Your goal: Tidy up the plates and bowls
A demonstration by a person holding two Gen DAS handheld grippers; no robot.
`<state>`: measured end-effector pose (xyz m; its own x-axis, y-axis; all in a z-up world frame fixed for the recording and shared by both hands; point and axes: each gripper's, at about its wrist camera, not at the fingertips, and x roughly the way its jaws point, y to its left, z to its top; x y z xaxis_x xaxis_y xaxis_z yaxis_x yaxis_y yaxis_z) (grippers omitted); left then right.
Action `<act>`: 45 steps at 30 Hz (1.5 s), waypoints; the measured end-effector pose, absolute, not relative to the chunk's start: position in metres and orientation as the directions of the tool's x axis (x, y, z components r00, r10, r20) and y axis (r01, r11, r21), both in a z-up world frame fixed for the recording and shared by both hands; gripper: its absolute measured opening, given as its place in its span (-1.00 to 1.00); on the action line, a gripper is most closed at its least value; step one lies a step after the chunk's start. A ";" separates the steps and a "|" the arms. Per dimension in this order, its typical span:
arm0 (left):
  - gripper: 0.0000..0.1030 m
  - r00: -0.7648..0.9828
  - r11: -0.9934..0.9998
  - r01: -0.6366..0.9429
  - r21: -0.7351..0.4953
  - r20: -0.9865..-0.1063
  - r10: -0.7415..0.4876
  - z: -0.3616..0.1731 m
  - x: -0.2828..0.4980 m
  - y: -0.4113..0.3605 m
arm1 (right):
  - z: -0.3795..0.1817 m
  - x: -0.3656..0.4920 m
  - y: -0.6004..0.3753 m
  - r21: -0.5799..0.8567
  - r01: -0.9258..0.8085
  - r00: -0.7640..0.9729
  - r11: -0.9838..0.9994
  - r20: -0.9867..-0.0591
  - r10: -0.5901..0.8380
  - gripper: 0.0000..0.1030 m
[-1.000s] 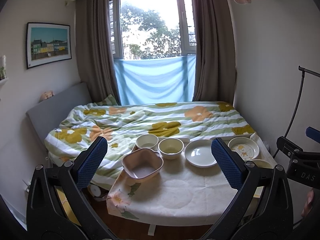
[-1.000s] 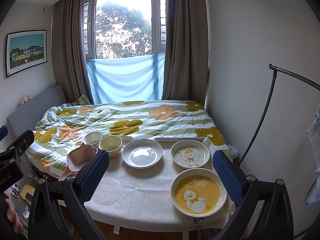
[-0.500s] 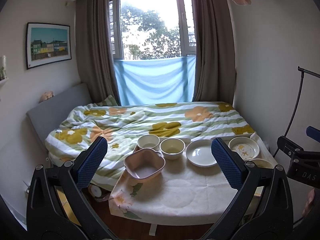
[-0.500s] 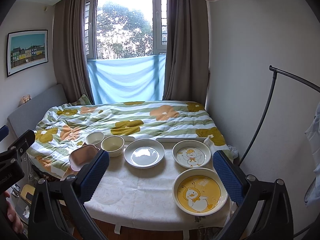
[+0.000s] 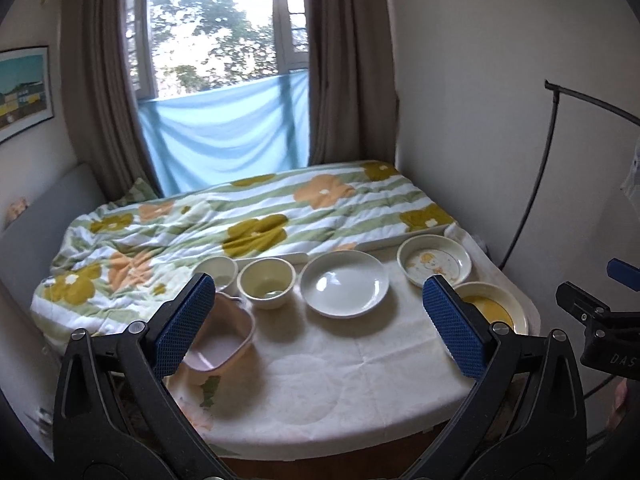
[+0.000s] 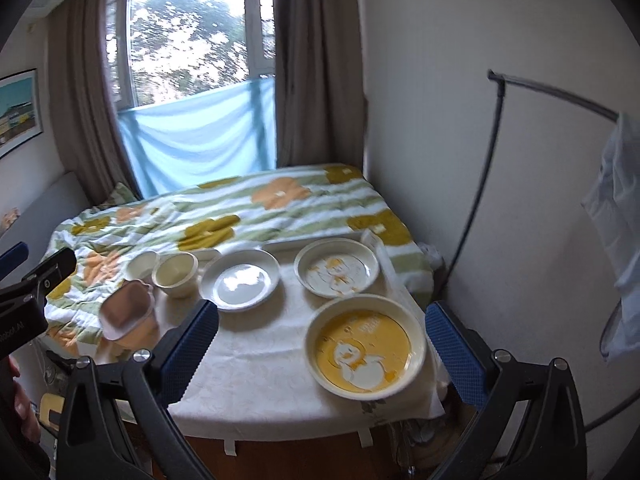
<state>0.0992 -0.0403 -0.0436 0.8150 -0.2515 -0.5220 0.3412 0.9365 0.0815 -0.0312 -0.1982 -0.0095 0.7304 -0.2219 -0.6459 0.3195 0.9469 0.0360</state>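
Note:
On a white-clothed table stand a pink square bowl at the left, two cream bowls behind it, a plain white plate in the middle, a white duck plate at the back right and a yellow duck plate at the front right. My left gripper is open and empty above the table's front. My right gripper is open and empty, in front of the yellow plate.
A bed with a flowered quilt lies right behind the table. A window with curtains and blue cloth is beyond. A black curved stand rises by the right wall, with white cloth hanging.
Both grippers have moved forward and down toward the table and turned a little; the dishes look larger. The dishes have not moved. Both grippers stay open.

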 end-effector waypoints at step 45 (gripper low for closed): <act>-0.66 0.113 0.616 0.771 -0.163 -0.916 -0.384 -0.321 0.260 -0.291 | -0.239 0.010 -0.363 0.383 0.504 0.550 0.774 -0.833 0.054 -0.62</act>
<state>0.2603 -0.2912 -0.3214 0.1128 -0.3839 -0.9165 0.7708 0.6158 -0.1630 0.0103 -0.3632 -0.2390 0.5504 0.0542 -0.8331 0.5041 0.7738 0.3834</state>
